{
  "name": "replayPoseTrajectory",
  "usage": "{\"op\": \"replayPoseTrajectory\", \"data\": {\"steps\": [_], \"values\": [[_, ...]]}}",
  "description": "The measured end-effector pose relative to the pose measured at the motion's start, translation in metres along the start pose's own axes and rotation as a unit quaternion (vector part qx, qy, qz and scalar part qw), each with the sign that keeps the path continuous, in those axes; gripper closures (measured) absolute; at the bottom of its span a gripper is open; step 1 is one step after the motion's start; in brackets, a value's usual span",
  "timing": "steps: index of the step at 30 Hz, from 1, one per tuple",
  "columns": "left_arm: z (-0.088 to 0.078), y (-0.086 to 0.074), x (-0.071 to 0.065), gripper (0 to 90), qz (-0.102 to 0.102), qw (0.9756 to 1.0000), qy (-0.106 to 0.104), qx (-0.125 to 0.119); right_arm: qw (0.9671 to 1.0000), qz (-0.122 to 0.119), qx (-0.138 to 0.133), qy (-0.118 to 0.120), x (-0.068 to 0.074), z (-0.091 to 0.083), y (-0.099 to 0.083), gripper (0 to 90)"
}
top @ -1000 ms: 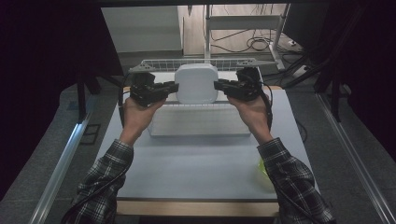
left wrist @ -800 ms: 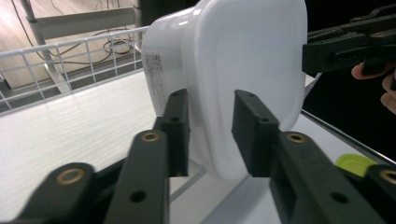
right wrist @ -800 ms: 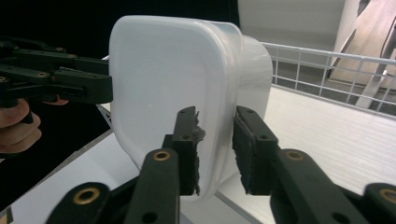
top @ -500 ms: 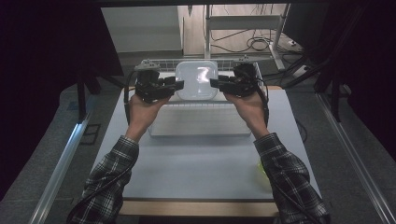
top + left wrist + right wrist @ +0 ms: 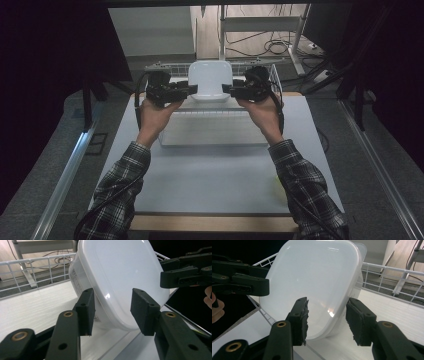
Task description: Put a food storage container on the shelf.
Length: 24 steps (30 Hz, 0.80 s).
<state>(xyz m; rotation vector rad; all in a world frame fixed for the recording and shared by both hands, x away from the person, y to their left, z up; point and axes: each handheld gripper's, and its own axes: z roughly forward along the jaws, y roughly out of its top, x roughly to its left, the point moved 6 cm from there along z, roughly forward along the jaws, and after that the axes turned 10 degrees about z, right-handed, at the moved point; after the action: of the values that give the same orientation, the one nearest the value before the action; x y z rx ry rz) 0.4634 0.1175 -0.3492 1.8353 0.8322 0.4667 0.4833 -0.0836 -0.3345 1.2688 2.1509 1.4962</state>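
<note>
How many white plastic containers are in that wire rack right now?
1. The white plastic container stands tilted on its edge in the wire rack at the table's far side, between the two hand-held grippers. More could be hidden behind it.

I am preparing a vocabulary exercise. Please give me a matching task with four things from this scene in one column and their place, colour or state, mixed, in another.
1 white container
2 wire basket
3 small yellowish thing
4 left sleeve

a checked pattern
b far edge of the table
c standing on its edge
d near right part of the table

Pairs: 1c, 2b, 3d, 4a
</note>
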Motion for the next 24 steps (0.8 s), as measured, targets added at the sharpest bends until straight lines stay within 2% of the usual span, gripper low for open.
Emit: {"op": "replayPoseTrajectory", "data": {"steps": [5, 9, 13, 16, 20, 24], "values": [[0.003, 0.002, 0.003, 50.6, -0.003, 1.0, 0.007, 0.005, 1.0, 0.008, 0.002, 0.001, -0.002, 0.003, 0.002, 50.4], [0.006, 0.004, 0.006, 47.5, 0.0, 0.9997, 0.02, 0.011, 0.9999, 0.011, 0.001, -0.004, -0.003, 0.006, 0.004, 48.5], [0.009, 0.007, 0.009, 42.7, 0.002, 0.9994, 0.034, 0.01, 0.9996, -0.003, -0.008, -0.027, -0.004, 0.008, 0.007, 48.6], [0.011, 0.009, 0.012, 39.4, -0.002, 0.9991, 0.04, 0.01, 0.9993, -0.007, -0.012, -0.035, -0.004, 0.01, 0.009, 49.0], [0.015, 0.01, 0.019, 36.9, -0.018, 0.9989, 0.044, 0.001, 0.9995, 0.004, -0.016, -0.028, -0.005, 0.012, 0.011, 49.0], [0.016, 0.01, 0.023, 36.8, -0.027, 0.9986, 0.045, -0.005, 0.9996, 0.011, -0.019, -0.02, -0.005, 0.013, 0.012, 48.5]]}}
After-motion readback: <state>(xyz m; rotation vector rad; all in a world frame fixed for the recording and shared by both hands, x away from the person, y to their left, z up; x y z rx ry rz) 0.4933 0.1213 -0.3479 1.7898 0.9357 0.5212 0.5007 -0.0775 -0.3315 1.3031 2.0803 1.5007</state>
